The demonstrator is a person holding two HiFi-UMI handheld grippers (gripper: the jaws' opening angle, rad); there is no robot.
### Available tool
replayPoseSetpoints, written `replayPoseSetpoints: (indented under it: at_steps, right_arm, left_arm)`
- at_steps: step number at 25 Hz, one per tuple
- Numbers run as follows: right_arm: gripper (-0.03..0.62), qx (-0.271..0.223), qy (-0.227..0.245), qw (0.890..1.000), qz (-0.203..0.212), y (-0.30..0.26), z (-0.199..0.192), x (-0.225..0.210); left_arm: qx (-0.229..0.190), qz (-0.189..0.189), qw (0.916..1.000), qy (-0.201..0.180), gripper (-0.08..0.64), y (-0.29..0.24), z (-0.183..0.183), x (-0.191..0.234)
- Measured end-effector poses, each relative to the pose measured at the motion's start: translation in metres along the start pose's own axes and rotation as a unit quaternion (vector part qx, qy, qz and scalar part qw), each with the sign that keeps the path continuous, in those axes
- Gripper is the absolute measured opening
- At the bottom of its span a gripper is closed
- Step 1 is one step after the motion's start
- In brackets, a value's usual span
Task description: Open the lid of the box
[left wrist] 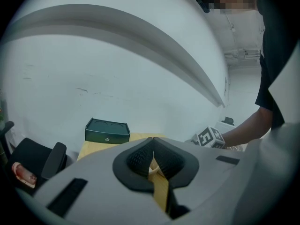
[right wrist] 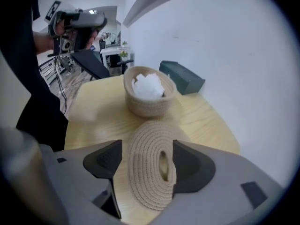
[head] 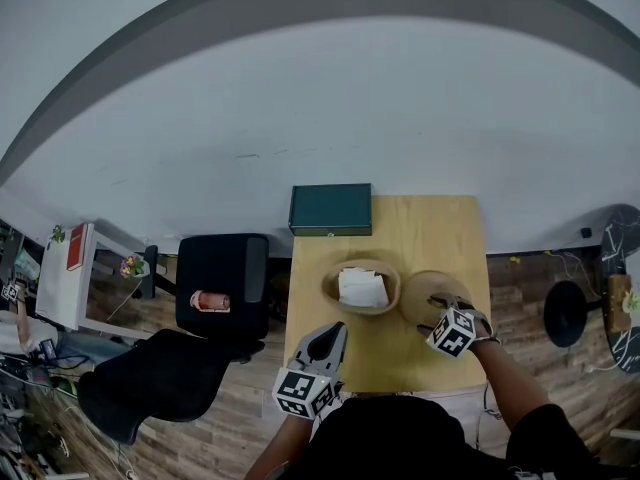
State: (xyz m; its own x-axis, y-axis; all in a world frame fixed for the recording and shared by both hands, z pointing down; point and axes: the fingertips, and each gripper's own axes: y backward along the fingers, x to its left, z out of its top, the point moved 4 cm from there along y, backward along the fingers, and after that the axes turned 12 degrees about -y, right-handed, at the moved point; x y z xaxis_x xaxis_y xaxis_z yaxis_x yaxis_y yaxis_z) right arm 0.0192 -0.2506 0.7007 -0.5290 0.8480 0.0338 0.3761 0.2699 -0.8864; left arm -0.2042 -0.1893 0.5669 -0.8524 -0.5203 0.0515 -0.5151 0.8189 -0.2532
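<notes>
Jaws of the right gripper (right wrist: 144, 161) stand spread either side of the coiled-rope lid (right wrist: 146, 137), not pressing it. The lid lies flat on the table (right wrist: 93, 121), just beside the open basket (right wrist: 147, 106). The left gripper (left wrist: 151, 154) is clenched on nothing. The lid looks light, soft and grippy, best pinched at its centre loop or rim.

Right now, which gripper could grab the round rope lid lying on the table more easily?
The right one, I think. The right gripper hangs over the rope lid with its jaws apart on either side. The left gripper is shut and back at the near edge of the table.
</notes>
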Motion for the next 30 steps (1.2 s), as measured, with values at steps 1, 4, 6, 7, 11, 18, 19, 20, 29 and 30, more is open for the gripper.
replayPoseSetpoints:
  at_steps: [1, 4, 6, 7, 11, 18, 19, 20, 29, 30]
  right_arm:
    - [0.351, -0.02, -0.006, 1.0, -0.009, 0.01, 0.01, -0.001]
    - [0.323, -0.086, -0.04, 0.995, -0.029, 0.045, 0.045, -0.003]
    - [0.305, -0.135, -0.062, 0.988, -0.04, 0.07, 0.069, 0.0]
    - [0.294, -0.159, -0.07, 0.984, -0.047, 0.083, 0.079, 0.002]
    - [0.235, -0.235, -0.088, 0.965, -0.074, 0.126, 0.108, 0.008]
    - [0.137, -0.318, -0.085, 0.936, -0.127, 0.18, 0.123, 0.019]
    - [0.121, -0.333, -0.091, 0.93, -0.127, 0.187, 0.124, 0.021]
    - [0.105, -0.347, -0.096, 0.924, -0.129, 0.193, 0.125, 0.023]
    - [0.02, -0.455, -0.118, 0.86, -0.199, 0.243, 0.128, 0.031]
    - [0.018, -0.459, -0.115, 0.857, -0.202, 0.245, 0.125, 0.034]
  left_arm:
    - [-0.001, -0.001, 1.0, 0.001, 0.02, 0.0, 0.001, 0.0]
    - [-0.01, 0.001, 0.9999, -0.001, 0.02, -0.001, 0.008, 0.003]
    - [-0.02, 0.009, 0.9998, -0.003, 0.02, -0.001, 0.016, 0.008]
    - [-0.025, 0.013, 0.9996, -0.004, 0.02, 0.0, 0.02, 0.01]
    - [-0.034, 0.01, 0.9991, -0.023, 0.02, 0.001, 0.034, 0.008]
    - [-0.032, -0.005, 0.9975, -0.062, 0.02, 0.004, 0.043, -0.004]
    - [-0.032, -0.007, 0.9973, -0.066, 0.02, 0.005, 0.043, -0.006]
    - [-0.031, -0.008, 0.9972, -0.067, 0.02, 0.006, 0.044, -0.008]
    - [-0.037, -0.009, 0.9966, -0.073, 0.02, 0.011, 0.054, -0.015]
    - [-0.037, -0.01, 0.9966, -0.073, 0.02, 0.011, 0.055, -0.017]
